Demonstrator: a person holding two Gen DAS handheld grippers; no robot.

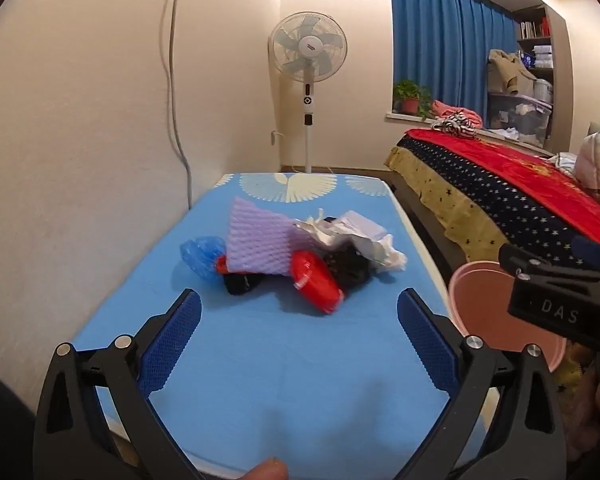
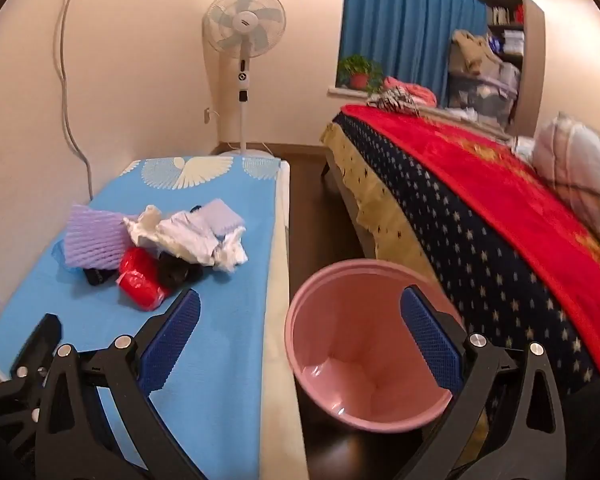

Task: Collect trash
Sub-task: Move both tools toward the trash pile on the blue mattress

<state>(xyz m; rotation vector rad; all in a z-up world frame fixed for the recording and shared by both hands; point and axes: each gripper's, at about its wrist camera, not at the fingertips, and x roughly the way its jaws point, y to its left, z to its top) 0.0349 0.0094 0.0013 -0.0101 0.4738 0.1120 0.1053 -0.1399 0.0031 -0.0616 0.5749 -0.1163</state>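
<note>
Left wrist view: both grippers' ribbed blue fingers (image 1: 184,336) spread wide, empty, near crumpled trash (image 1: 296,256) and a smooth pink bin (image 2: 364,360).

Left wrist view: above the blue worktop (image 1: 260,360), facing the trash pile (image 1: 292,256) nearby. Right wrist view: further right, tilted down over the pink bin (image 2: 364,364). Shared: worktop, pile, bin, fan (image 1: 309,49).

Left wrist view: the pink bin (image 1: 466,300) at right is largely covered by the right gripper's body, and its base is hidden. A fingertip (image 1: 266,472) is cut off at the bottom edge. The black item (image 1: 242,282) lies partly under the purple foam net (image 1: 256,240); its identity is indeterminate. Right wrist view: the pillow (image 2: 580,160) at right is blurred and cropped. Shelf contents (image 2: 504,16) at the upper right are too small to read.
</note>
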